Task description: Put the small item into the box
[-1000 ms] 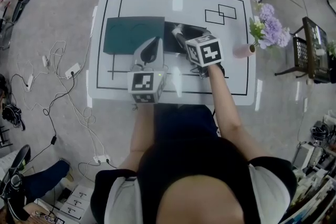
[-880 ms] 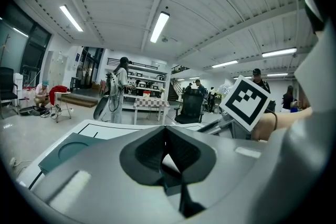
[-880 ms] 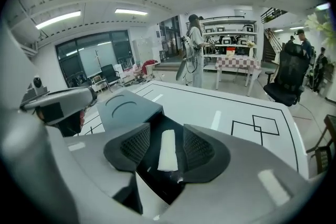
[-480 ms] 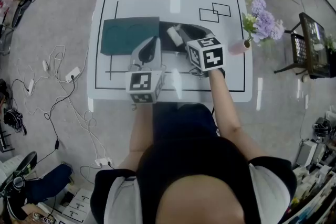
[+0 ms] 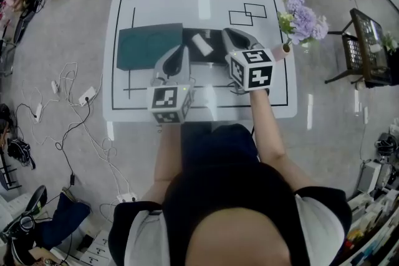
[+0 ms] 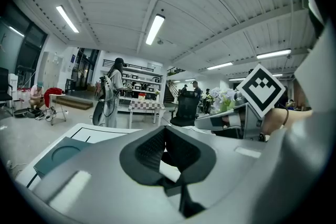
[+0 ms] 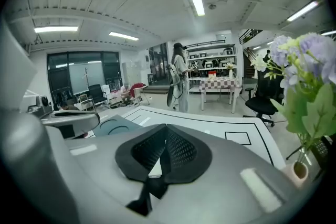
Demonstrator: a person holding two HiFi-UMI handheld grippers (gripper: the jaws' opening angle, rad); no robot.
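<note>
Box (image 5: 210, 55) sits mid-table (image 5: 187, 6), small item (image 5: 201, 43) inside it, lid (image 5: 146, 45) right beside it on the left, flower vase (image 5: 288, 50) at the right edge.

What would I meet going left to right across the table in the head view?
teal lid → small white item, lying in the black box → right gripper, jaws shut → pink vase of purple flowers. The left gripper overlaps lid and box, so it is left out.

Black top (image 5: 230, 215), white short sleeves (image 5: 144, 240), dark trousers (image 5: 215, 143); the grey left gripper (image 5: 182, 49) and right gripper (image 5: 232, 33) each bear a black-and-white marker cube (image 5: 169, 103).
</note>
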